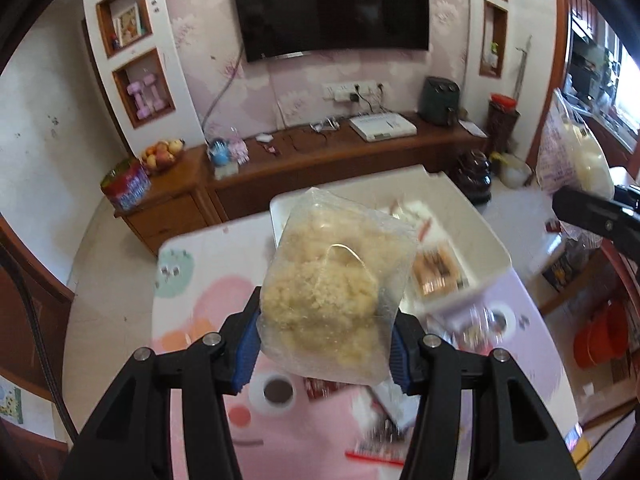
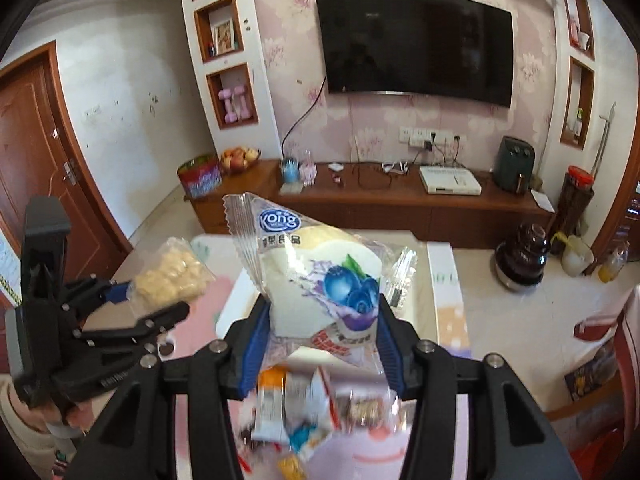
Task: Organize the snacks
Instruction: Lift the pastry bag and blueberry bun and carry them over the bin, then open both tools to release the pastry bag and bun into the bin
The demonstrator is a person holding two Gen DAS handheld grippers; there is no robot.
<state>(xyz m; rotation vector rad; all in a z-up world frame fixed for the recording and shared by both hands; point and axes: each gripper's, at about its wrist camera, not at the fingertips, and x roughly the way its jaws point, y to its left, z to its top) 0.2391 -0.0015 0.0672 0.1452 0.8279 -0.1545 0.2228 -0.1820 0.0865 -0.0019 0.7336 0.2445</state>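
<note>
The left gripper [image 1: 325, 354] pinches a clear bag of crumbly yellow snack [image 1: 332, 292] between its 2 blue pads [image 1: 245, 356], holding it in the air above the table [image 1: 200, 312]. The right gripper [image 2: 320, 344] pinches a blueberry bread pack [image 2: 320, 280] marked "Kong", its pads [image 2: 254, 344] pressing both sides; that pack also hangs above the table. In the right view the left gripper [image 2: 160, 300] shows at the left with its bag [image 2: 170, 276], well apart from the bread pack. A white tray [image 1: 472, 240] sits on the pink cartoon tablecloth [image 1: 280, 432] beyond the bag, with packets [image 1: 438, 274] inside. More loose snacks [image 2: 304, 412], blurred, lie on the table below the right gripper. A TV [image 2: 416, 44] hangs on the far wall.
</note>
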